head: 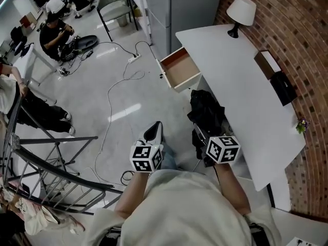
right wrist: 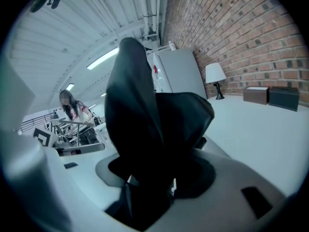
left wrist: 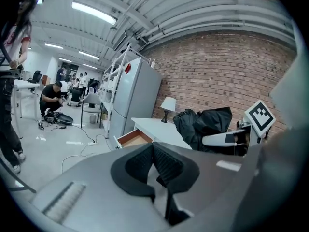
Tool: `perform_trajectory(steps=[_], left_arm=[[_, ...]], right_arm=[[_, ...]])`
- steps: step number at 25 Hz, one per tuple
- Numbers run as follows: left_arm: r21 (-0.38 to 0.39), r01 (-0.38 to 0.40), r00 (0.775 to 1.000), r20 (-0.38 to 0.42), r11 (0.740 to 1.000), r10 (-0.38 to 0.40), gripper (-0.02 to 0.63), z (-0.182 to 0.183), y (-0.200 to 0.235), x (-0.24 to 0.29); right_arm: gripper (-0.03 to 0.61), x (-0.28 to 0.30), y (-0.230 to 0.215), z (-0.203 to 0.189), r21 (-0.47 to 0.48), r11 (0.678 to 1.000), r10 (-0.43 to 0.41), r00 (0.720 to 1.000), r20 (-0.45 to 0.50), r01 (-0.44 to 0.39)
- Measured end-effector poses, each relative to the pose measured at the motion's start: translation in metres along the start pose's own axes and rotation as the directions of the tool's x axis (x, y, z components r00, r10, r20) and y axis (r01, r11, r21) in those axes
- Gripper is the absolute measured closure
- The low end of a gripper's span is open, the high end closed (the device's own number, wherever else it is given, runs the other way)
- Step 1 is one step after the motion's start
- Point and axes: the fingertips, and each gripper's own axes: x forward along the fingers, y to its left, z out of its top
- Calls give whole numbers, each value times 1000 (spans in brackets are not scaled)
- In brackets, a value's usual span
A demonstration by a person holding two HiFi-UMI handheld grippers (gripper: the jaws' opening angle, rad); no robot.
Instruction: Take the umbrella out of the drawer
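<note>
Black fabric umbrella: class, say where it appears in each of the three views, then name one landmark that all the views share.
Head view: the black fabric umbrella is right of centre, beside the white desk's near edge.
Left gripper view: right of centre, a dark bundle in front of the brick wall.
Right gripper view: fills the centre, rising from the lower middle.
Shared landmark: the white table lamp on the desk.

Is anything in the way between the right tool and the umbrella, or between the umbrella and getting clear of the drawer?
Nothing visible. The right tool is shut on the umbrella, which is held up by the desk edge, apart from the open drawer, whose inside shows bare.
</note>
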Motion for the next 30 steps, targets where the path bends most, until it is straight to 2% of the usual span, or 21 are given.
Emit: perform_trajectory(steps=[10,30], left_arm=[[0,0,1000,15,1000,0,603,-20,-38,-47],[18,13,1000,20,1000,-14,603,-26,-44,-70]], right_arm=[[348,-63,12,-23,2,1000,14,1000,23,-14],[348,-79,34,-33,-22,999,25,999,44,-24]])
